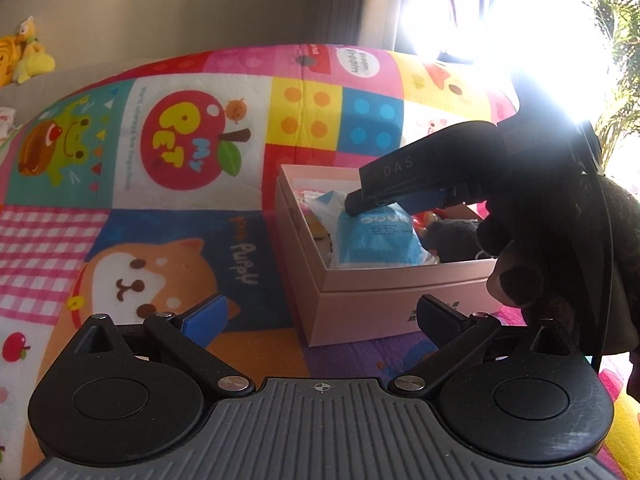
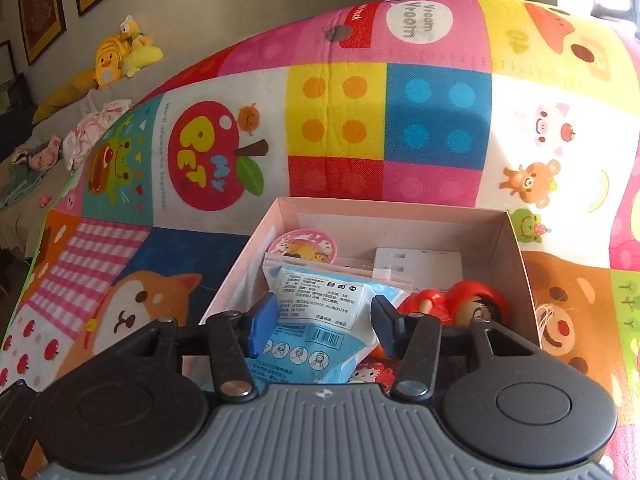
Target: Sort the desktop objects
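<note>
The pink box [image 2: 516, 248] on the patterned mat [image 2: 436, 120] already holds most things — blue packet [image 2: 320, 304], red doll [image 2: 460, 304], round sticker tin [image 2: 304, 246] — with the right gripper [image 2: 324, 320], fingers parted, straddling the packet without pressing it, while the left gripper [image 1: 320, 312] hangs open and empty, so sorting looks nearly finished.

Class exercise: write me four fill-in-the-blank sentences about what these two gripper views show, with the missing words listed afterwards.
1. The blue packet lies inside a pink ____.
2. The left gripper has open jaws with ____ between them.
3. The red doll lies to the ____ of the packet in the right wrist view.
4. The box rests on a colourful mat whose red apple reads "MY ____".

Missing words: box; nothing; right; PET
</note>
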